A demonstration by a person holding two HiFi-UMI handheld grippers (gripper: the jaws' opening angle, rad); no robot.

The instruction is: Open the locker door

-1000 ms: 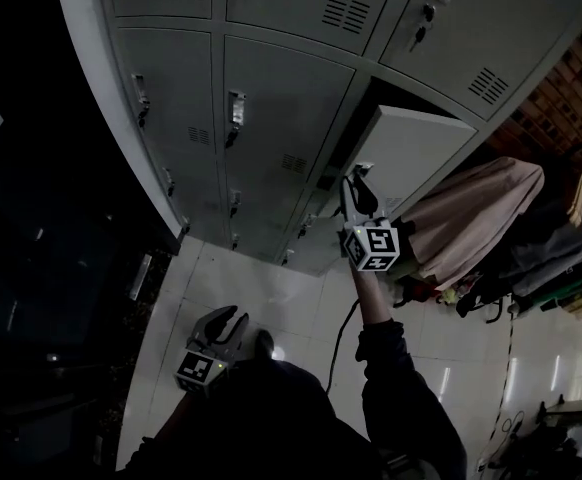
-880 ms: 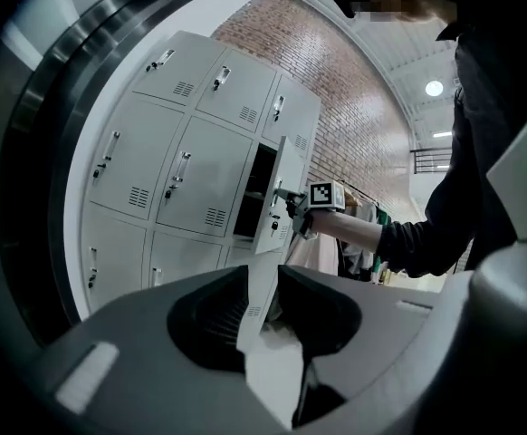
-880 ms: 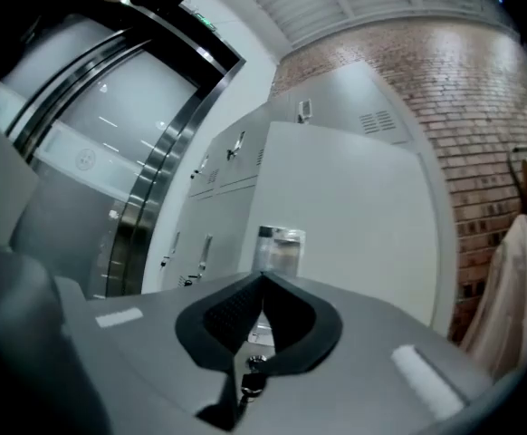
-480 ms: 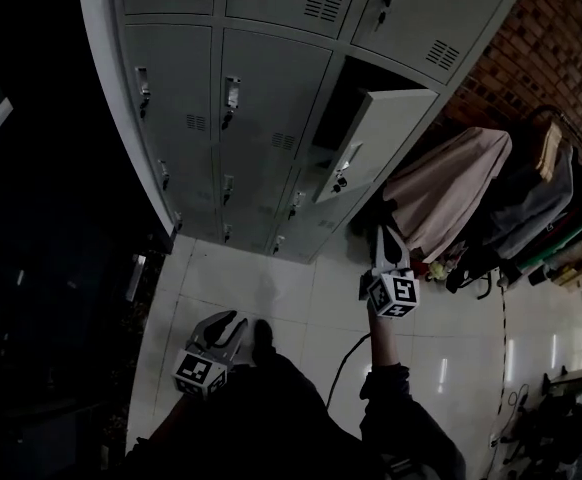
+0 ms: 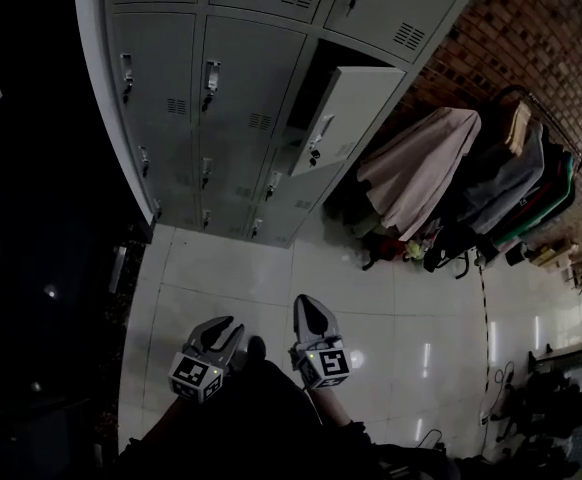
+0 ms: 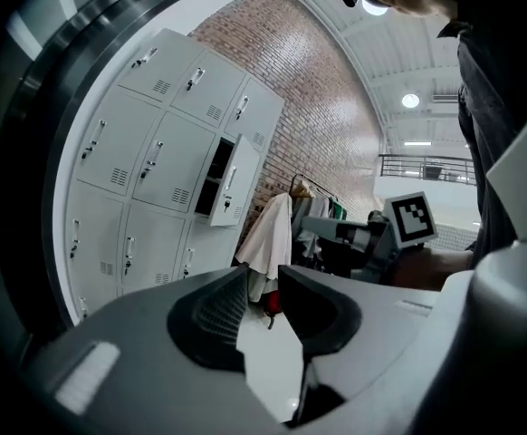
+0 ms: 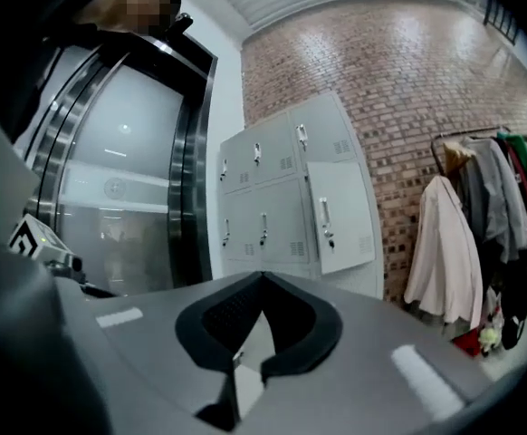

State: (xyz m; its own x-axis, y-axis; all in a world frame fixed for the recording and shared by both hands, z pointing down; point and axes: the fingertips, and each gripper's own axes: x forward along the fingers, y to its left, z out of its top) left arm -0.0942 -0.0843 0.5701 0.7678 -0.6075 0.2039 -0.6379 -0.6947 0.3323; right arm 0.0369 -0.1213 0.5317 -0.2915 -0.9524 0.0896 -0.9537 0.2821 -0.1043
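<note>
Swung wide open: the door (image 5: 343, 108), well away from both claws. Plain light grey metal, flat and smooth. Found in the right-hand column of the lockers (image 5: 221, 88), second row from the top. Stands out from the front at an angle, with a dark opening (image 5: 311, 78) beside it. Carries a thin upright handle (image 5: 318, 140) near its free edge, with a small lock just under it, too small to see well.

Seen from the left claw view as a pale panel (image 6: 232, 181) sticking out of the grey row. Seen from the right claw view almost face on (image 7: 340, 216), handle (image 7: 323, 214) bright against the grey. Backed by a brick wall (image 7: 408, 80), with coats (image 5: 416, 173) hanging on a rack near the lockers.

Held low over the white floor tiles (image 5: 271, 268): left claw (image 5: 226, 330), jaws apart, nothing between them but floor and far-off clothes (image 6: 262, 275). Just beside it, right claw (image 5: 308, 308), jaws shut tight, tips touching, gripping nothing (image 7: 262, 277).

Marked on each claw's cube: black and white square patterns, clearest on the right claw's cube (image 6: 413, 219). Too far and too dim to read any print on the lockers.
</note>
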